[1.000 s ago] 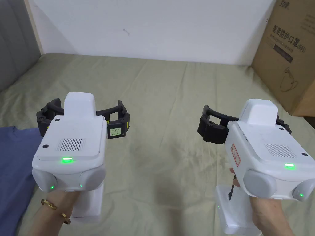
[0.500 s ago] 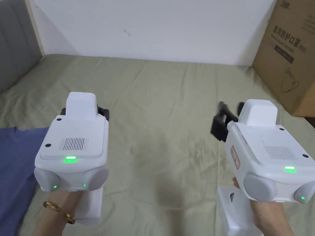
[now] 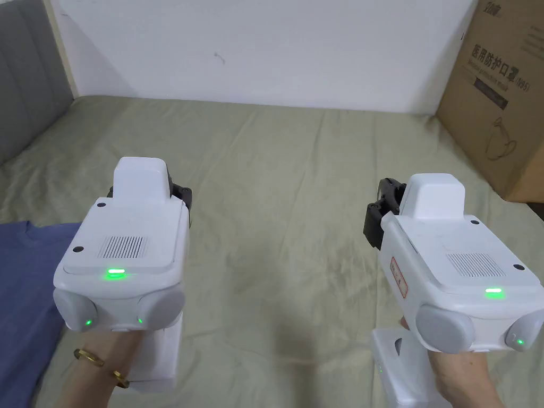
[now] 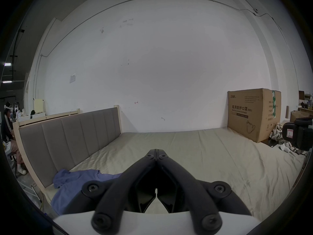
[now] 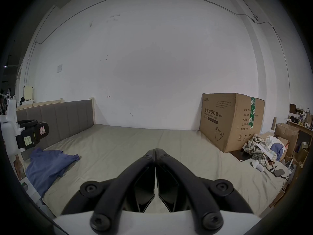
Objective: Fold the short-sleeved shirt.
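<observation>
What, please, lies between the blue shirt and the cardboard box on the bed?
Only bare bedsheet lies between the blue shirt and cardboard box, seen in the right gripper view.

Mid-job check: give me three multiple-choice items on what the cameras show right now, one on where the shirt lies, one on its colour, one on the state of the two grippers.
1. Where does the shirt lie on the bed?
A. Toward the left side, by the grey headboard
B. Against the cardboard box
C. In the middle, under both grippers

2. What colour is the shirt?
A. White
B. Blue
C. Green

3. How do the two grippers stand?
A. Both shut, holding nothing
B. Both open wide
C. Left shut on the shirt, right open

Answers:
1. A: the shirt lies crumpled near the headboard, far from the cardboard box.
2. B: it is blue against the pale green bed sheet.
3. A: the left gripper and the right gripper each show jaws closed together in their own views, with no cloth between them.
</observation>
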The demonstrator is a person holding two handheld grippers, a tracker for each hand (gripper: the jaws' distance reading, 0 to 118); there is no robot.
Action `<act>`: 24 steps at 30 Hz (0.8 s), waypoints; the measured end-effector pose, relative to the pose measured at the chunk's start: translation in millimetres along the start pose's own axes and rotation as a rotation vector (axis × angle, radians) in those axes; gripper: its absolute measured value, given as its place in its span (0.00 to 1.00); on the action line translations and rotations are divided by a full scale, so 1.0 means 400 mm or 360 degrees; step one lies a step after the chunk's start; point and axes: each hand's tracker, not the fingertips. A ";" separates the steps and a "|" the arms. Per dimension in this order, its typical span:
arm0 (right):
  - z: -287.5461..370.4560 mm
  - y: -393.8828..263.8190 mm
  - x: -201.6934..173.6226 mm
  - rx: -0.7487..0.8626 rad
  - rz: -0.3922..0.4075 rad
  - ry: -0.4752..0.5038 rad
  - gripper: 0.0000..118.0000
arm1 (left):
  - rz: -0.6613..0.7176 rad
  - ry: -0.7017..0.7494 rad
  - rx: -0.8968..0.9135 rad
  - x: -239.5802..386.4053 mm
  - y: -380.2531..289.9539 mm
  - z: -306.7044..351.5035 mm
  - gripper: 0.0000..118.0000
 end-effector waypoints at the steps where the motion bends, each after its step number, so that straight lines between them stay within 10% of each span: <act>1: 0.001 -0.001 0.001 -0.0001 -0.0001 0.0000 0.00 | 0.0009 -0.0001 -0.0004 -0.001 0.001 0.000 0.00; 24: -0.078 0.043 -0.156 -0.0001 0.0064 0.0262 0.00 | 0.0015 0.0204 0.0004 -0.144 0.009 0.037 0.00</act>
